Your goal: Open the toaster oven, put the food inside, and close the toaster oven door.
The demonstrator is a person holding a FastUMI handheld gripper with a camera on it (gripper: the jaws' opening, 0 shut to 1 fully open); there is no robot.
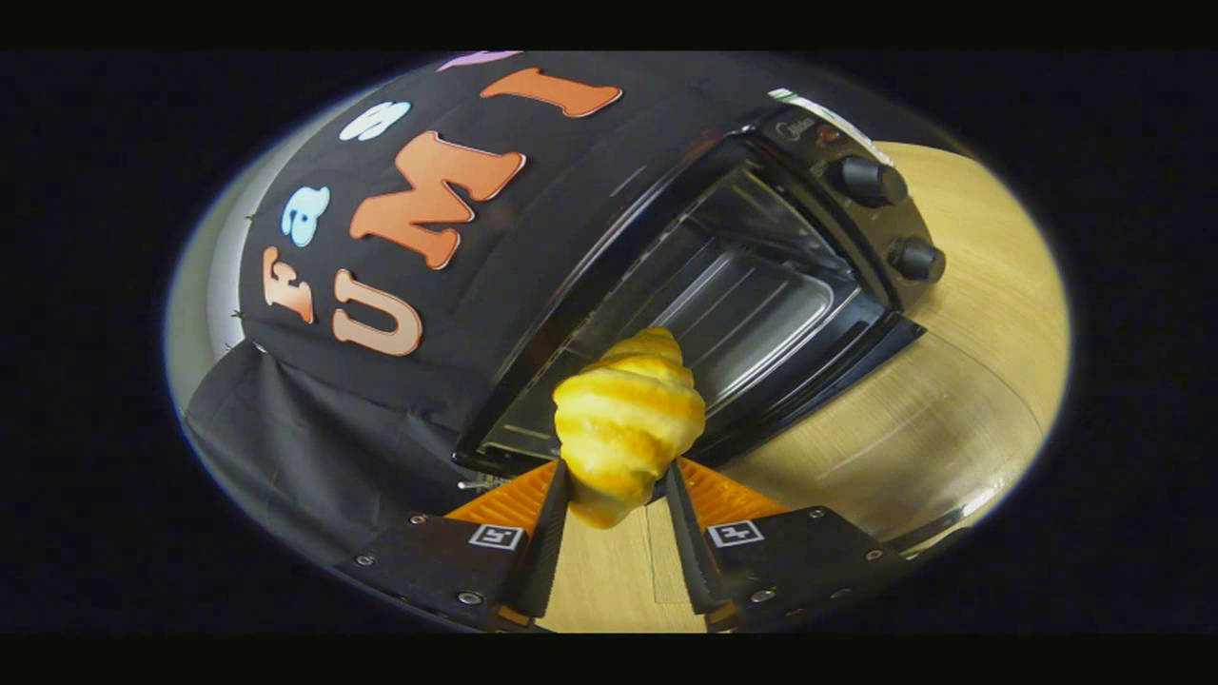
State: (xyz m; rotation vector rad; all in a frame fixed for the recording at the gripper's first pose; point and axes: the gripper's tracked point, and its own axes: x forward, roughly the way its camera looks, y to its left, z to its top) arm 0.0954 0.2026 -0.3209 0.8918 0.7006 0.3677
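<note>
The single camera rides on the claw (617,495) and looks forward along its two fingers, tilted so the scene leans. It sits close above the worktop (952,381), facing the open toaster oven (742,285) just ahead, with the booth's black cloth wall (314,438) beyond and to the left.

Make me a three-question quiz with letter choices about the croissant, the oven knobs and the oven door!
1. Where is the croissant?
A. on the oven rack
B. between the gripper fingers
C. on the table

2. How many knobs are on the toaster oven?
A. two
B. four
C. none

3. How is the oven door?
A. shut
B. missing
C. open

Answers: 1 B, both fingers press its sides, ahead of the oven. 2 A, two round dark knobs sit on the control panel. 3 C, you can see straight into the bare inside.
</note>
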